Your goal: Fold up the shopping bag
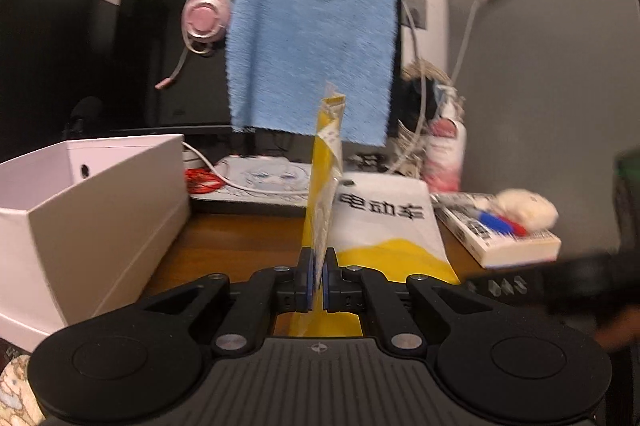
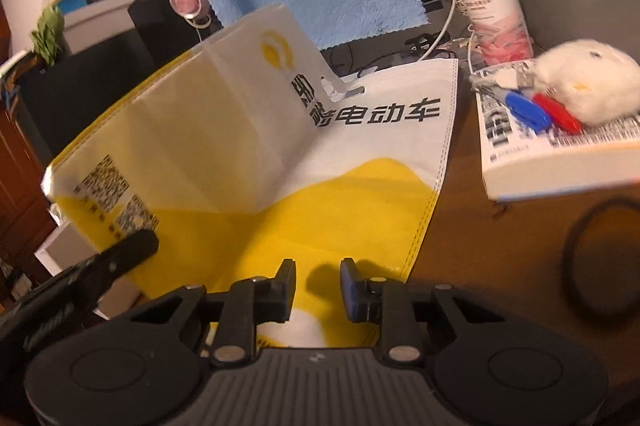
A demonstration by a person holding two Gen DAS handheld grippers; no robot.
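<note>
The shopping bag [image 2: 360,154] is white and yellow with black printed characters and lies on the wooden desk. Its left half is lifted and stands up as a flap [image 2: 192,130]. My left gripper [image 1: 319,278] is shut on the edge of that raised half, which rises edge-on as a thin yellow strip [image 1: 326,162] in the left wrist view. The flat part of the bag [image 1: 384,218] lies to its right. My right gripper [image 2: 318,290] is open just above the bag's near yellow edge, nothing between its fingers. The left gripper's body [image 2: 80,278] shows at lower left in the right wrist view.
A white open box [image 1: 92,210] stands at the left. A thick book [image 2: 560,154] with blue and red markers and a fluffy white toy [image 2: 588,82] lies at the right, a pump bottle [image 2: 492,6] behind it. A blue towel [image 1: 312,50] hangs over a monitor.
</note>
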